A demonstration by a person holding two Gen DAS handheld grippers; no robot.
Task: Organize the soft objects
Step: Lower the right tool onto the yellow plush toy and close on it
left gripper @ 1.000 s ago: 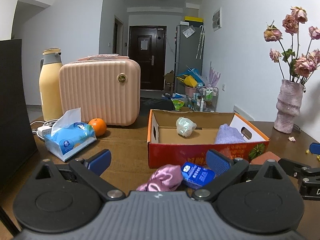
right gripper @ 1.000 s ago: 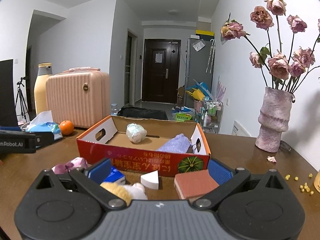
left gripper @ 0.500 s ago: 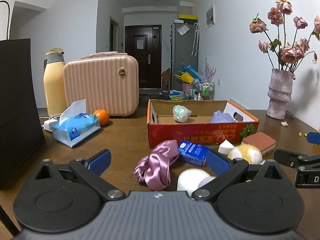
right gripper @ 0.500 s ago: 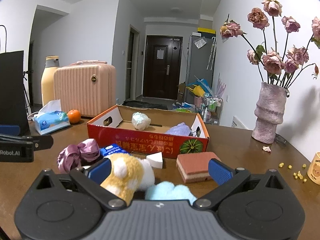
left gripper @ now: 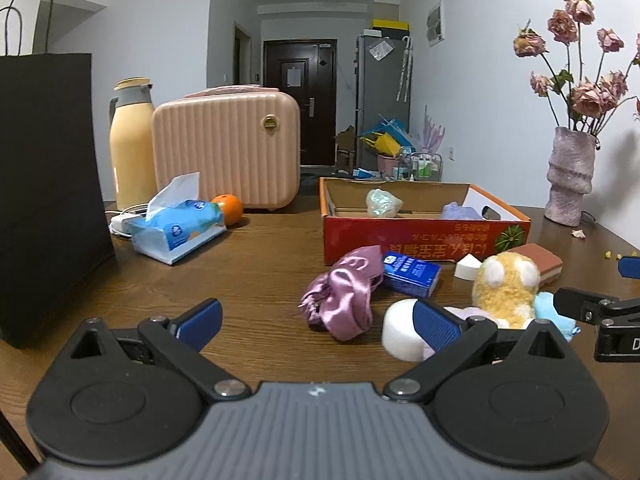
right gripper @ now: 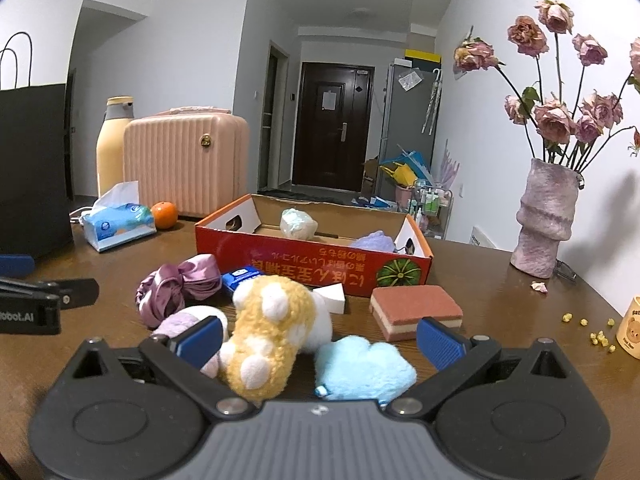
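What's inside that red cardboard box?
Inside the red cardboard box: a crumpled pale green-white wad and a lavender fuzzy cloth. Its front wall hides the floor nearest the cameras.

The table [left gripper: 256, 280] looks like dark wood with a smooth, faintly shiny finish. The box [right gripper: 312, 256] is cardboard, printed red outside and plain brown inside. The scrunchie [left gripper: 344, 292] is glossy satin cloth. The yellow toy [right gripper: 272, 328] and the blue paw [right gripper: 364, 368] are fluffy plush. The sponge [right gripper: 416, 308] looks rough and matt. The small case [left gripper: 228, 148] is ribbed pink plastic with a soft sheen. The tissue pack [left gripper: 176, 228] has shiny plastic wrap with paper sticking out. The bag [left gripper: 48, 184] is matt black paper. The vase [right gripper: 548, 224] has a rough, grainy surface. The flask [left gripper: 130, 140] looks smooth and matt.
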